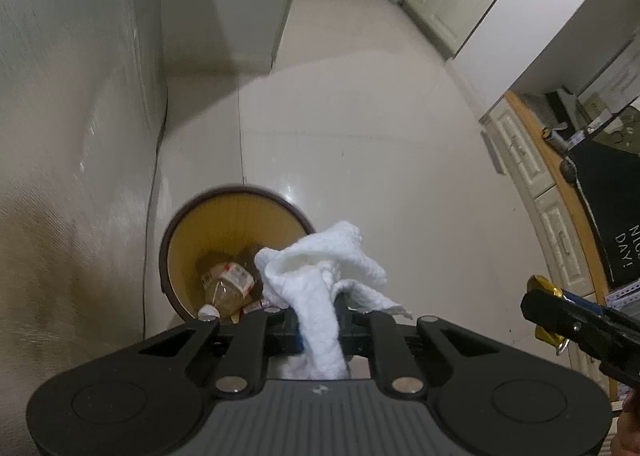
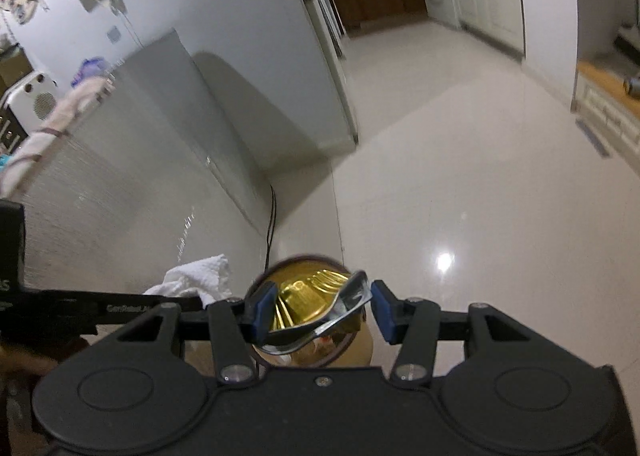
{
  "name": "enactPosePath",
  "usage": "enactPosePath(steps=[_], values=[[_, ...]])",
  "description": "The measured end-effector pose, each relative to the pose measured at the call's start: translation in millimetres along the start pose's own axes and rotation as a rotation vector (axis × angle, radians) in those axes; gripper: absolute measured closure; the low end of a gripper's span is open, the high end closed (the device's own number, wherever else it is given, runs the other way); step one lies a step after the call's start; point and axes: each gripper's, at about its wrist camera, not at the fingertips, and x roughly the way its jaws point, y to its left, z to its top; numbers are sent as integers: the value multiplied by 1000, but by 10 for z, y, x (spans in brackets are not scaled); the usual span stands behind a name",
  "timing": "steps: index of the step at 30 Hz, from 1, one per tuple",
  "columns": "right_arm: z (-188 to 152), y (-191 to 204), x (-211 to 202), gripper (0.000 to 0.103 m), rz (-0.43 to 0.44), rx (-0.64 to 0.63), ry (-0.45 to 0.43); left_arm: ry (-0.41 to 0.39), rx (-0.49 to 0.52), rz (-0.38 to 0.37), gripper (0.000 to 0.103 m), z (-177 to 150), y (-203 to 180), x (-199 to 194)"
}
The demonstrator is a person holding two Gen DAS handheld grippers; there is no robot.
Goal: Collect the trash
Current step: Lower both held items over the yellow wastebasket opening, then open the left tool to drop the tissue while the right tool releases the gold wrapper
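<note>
Both handheld grippers angled downward, each with its jaws closed on a load.

Left gripper: fingers drawn nearly together, clamping a white crumpled paper towel that bunches above and trails below the pads; tool tilted steeply down. Right gripper: jaws partly apart, blue pads bearing on a crushed gold can held crosswise between them; tilt shallower. Seen from the left wrist, the right gripper sits at the right edge, level with the left one. Part of a hand shows blurred at the frame corner.

Black fabric mat on the wooden counter: white lettering reading "NICE DAY!", seen upside down
Other print: too blurred to read
</note>
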Motion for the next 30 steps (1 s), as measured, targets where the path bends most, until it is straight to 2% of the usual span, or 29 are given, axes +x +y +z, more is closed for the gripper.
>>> enactPosePath(steps=[6,13,17,18,19,21,26,27,28,30], values=[[5,-15,574,51,14,46,72,76,-17,-57,89,22,265,641],[97,74,1153,51,25,86,127,180,7,-67,89,-59,526,1279],[95,106,1453,51,28,105,168,196,21,-85,87,10,538,1534],[96,115,1518,51,28,109,176,193,21,-96,82,28,550,1584],[94,121,1587,51,28,114,185,196,19,-111,71,46,555,1638],[87,108,1711,51,28,126,197,205,13,-108,56,64,578,1737],[64,95,2028,51,16,160,229,253,35,-55,49,5,658,1874],[59,106,2074,51,15,161,235,260,43,-47,44,-4,673,1890],[42,110,2098,51,14,163,240,266,52,-37,33,-11,681,1901],[26,146,2197,51,10,163,254,268,62,-29,23,-22,698,1910]])
